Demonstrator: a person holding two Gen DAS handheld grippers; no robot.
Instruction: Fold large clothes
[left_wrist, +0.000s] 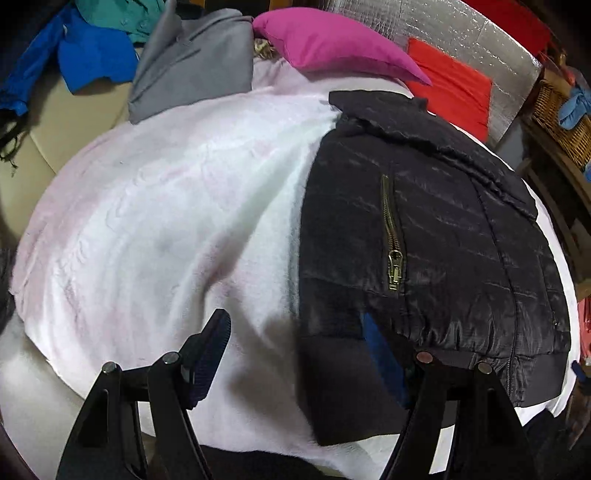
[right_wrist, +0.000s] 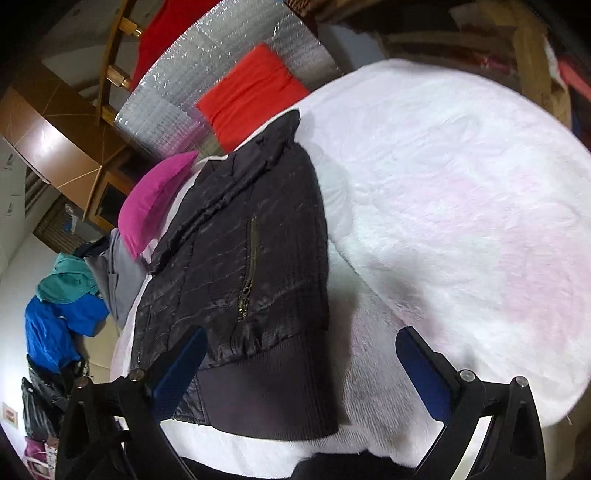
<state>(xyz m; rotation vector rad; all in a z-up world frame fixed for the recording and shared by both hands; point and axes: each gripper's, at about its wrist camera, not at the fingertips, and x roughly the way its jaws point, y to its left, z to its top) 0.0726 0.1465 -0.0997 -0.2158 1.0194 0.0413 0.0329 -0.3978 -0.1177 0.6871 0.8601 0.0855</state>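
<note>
Centrally, one black quilted puffer jacket (left_wrist: 424, 240) with a ribbed hem and one brass pocket zipper (left_wrist: 392, 236) lies folded on a white and pale pink fluffy blanket (left_wrist: 166, 206), filling the right half of the left wrist view and the lower left middle of the right wrist view. The left gripper (left_wrist: 295, 354) stands wide open at the bottom of its frame, gripping nothing; its left finger is over the blanket and its right finger over the jacket's hem. The right gripper (right_wrist: 299, 362) is likewise spread wide and empty, its left finger over the hem, its right over bare blanket. Beyond the jacket's collar sit one magenta pillow (left_wrist: 332, 44) and one orange-red cushion (left_wrist: 454, 88) against a silver foil sheet (left_wrist: 480, 26). At upper left of the left wrist view lie one grey garment (left_wrist: 192, 62), one blue garment (left_wrist: 81, 59) and one teal garment (left_wrist: 122, 14).
</note>
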